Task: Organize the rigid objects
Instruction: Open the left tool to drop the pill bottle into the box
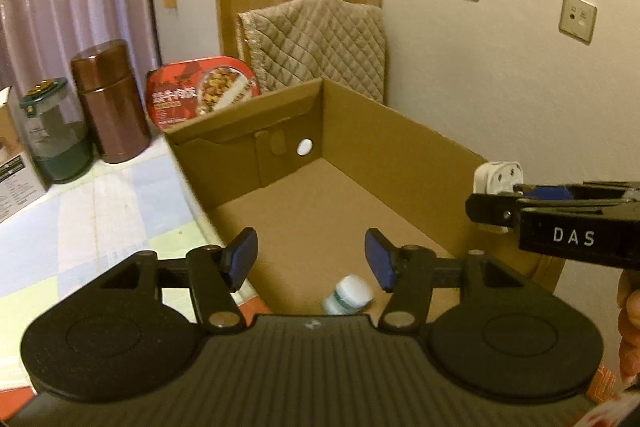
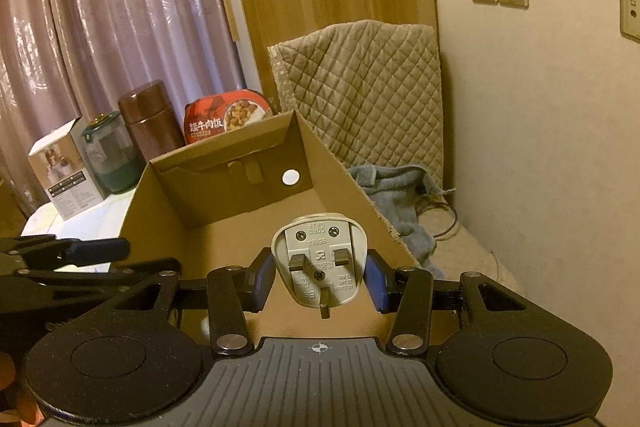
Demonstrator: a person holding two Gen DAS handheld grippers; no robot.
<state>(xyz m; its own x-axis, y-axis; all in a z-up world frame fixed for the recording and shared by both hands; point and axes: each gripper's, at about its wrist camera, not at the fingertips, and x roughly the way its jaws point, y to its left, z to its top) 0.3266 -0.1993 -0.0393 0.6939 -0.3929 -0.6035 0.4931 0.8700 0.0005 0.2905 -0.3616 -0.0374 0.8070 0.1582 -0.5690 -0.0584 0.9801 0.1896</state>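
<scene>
An open cardboard box [image 1: 400,147] stands on the table; it also shows in the right wrist view [image 2: 168,195]. My left gripper [image 1: 311,263] is open and empty above the box's near end. A small white bottle [image 1: 349,295] lies on the box floor just below it. My right gripper [image 2: 319,277] is shut on a white three-pin plug adapter [image 2: 319,259], held above the box with the pins facing the camera. The adapter [image 1: 498,181] and the right gripper [image 1: 492,209] also show at the right of the left wrist view, over the box's right wall.
Behind the box stand a red instant-meal tub [image 1: 202,91], a brown metal canister [image 1: 110,99], a green-lidded glass jar [image 1: 56,135] and a white carton [image 1: 12,171]. A quilted chair back [image 1: 316,43] and a blue cloth [image 2: 400,195] lie to the right, by the wall.
</scene>
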